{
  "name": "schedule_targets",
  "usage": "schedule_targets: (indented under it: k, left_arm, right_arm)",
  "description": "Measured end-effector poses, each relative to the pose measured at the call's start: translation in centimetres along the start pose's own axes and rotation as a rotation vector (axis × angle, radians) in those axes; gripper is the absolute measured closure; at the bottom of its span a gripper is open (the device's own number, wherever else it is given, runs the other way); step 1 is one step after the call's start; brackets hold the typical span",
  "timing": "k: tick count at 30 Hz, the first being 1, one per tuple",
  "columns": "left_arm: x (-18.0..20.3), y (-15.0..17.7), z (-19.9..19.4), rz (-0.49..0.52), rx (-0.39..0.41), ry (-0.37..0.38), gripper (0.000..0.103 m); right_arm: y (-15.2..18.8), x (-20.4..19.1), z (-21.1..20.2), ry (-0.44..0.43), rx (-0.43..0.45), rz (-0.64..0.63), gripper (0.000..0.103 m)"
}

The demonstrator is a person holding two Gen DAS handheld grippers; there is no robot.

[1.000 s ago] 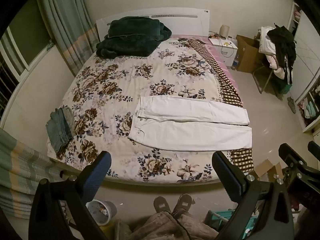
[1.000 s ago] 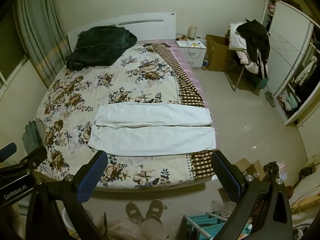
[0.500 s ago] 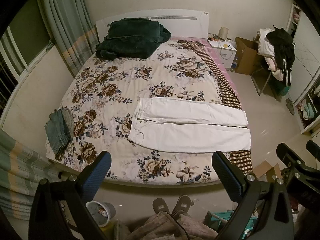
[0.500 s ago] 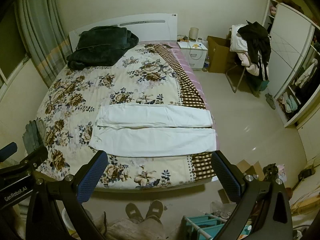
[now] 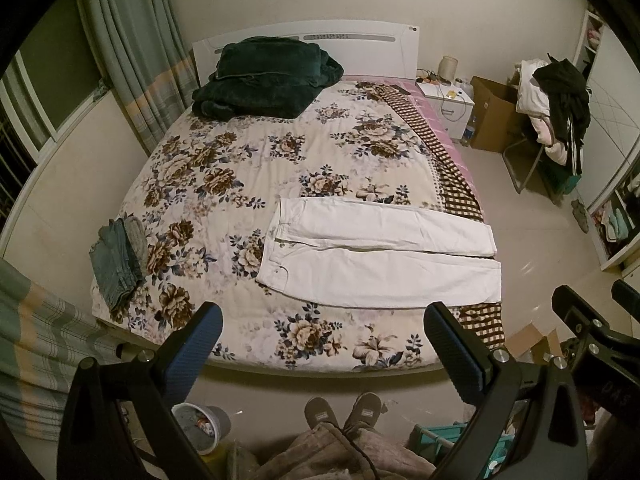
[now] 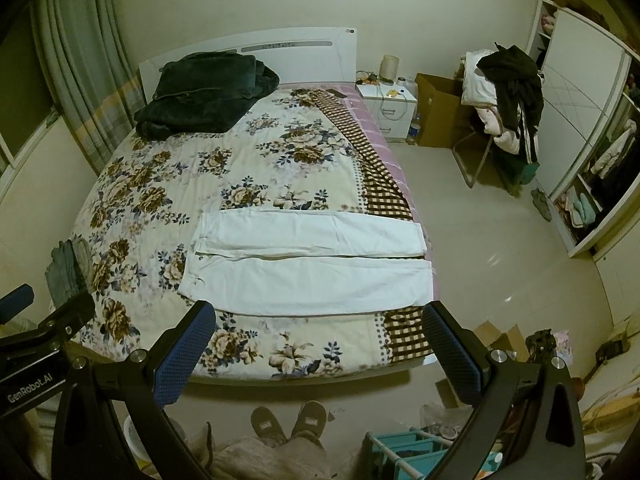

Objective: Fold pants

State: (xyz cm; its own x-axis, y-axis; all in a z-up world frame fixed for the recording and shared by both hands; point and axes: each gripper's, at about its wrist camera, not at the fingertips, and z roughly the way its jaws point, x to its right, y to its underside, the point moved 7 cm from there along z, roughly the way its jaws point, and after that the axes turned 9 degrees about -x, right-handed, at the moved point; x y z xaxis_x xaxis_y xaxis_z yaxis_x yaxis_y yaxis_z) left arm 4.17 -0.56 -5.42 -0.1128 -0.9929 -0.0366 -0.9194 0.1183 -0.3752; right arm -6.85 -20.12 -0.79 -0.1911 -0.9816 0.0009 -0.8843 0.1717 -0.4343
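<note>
White pants (image 5: 372, 256) lie flat on the floral bed cover, waist to the left, both legs stretched right to the bed's edge; they also show in the right wrist view (image 6: 308, 264). My left gripper (image 5: 320, 340) is open and empty, held high above the foot of the bed, well short of the pants. My right gripper (image 6: 316, 340) is open and empty at the same height, to the right of the left one. Each gripper's body shows at the edge of the other's view.
Folded denim pieces (image 5: 118, 258) lie at the bed's left edge. A dark green blanket (image 5: 264, 78) sits by the headboard. A nightstand (image 5: 446, 108), cardboard box (image 5: 492, 114) and clothes-laden chair (image 5: 556, 112) stand right. A teal rack (image 6: 404, 456) and the person's slippers (image 6: 288, 420) are below.
Both views have shifted slightly, so the bed and pants sit a little lower in frame. The pants have not moved and both grippers stay open.
</note>
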Motion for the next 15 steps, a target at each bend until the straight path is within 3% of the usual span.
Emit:
schedule_targets:
  k: [15]
  left_arm:
    - [-0.1, 0.02, -0.05, 0.0, 0.004, 0.003, 0.0]
  right_arm:
    - [-0.22, -0.85, -0.26, 0.001, 0.001, -0.002, 0.0]
